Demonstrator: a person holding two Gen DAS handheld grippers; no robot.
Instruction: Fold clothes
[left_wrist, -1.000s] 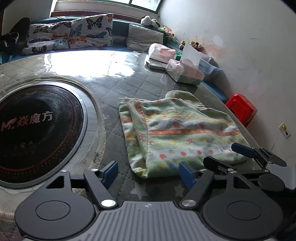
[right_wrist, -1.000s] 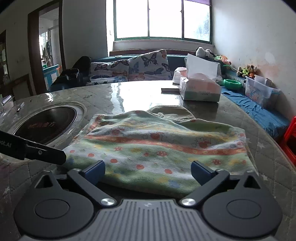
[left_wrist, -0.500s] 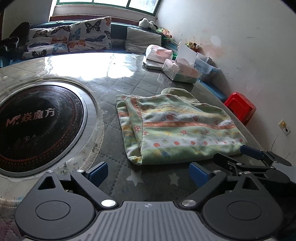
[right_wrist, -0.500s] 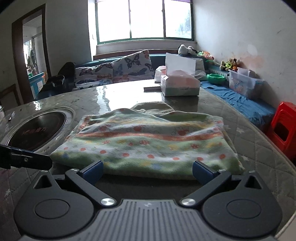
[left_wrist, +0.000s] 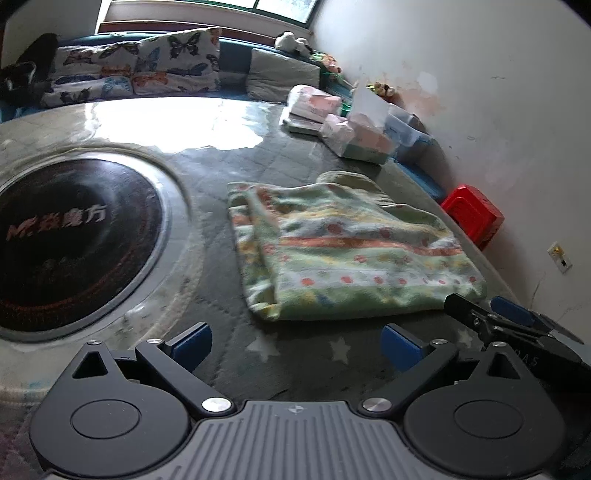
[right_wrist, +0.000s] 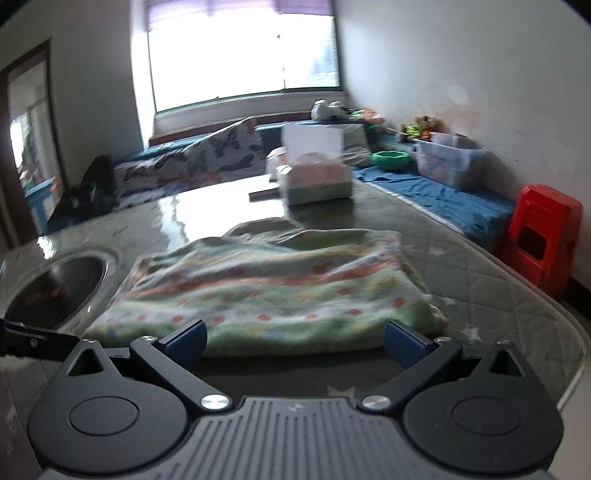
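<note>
A folded green fleece garment (left_wrist: 351, 258) with orange stripes and red dots lies flat on the quilted table cover (left_wrist: 288, 173). My left gripper (left_wrist: 295, 343) hovers just short of its near left corner, its jaws opening wide with nothing between them. My right gripper (right_wrist: 295, 338) stands open and empty in front of the garment (right_wrist: 266, 291), near its front edge. In the left wrist view the right gripper (left_wrist: 509, 321) shows beside the garment's near right corner. A dark part of the left gripper (right_wrist: 33, 339) pokes in at the left of the right wrist view.
A round black cooktop (left_wrist: 70, 236) is set into the table on the left. Tissue boxes (right_wrist: 314, 181) stand beyond the garment. A red stool (right_wrist: 543, 236) and a clear plastic bin (right_wrist: 447, 162) sit at the right by the wall. Butterfly cushions (left_wrist: 136, 70) line the far bench.
Both grippers have drawn back from the garment, which now lies free on the table. The left jaws have spread wider. The right wrist view has tilted.
</note>
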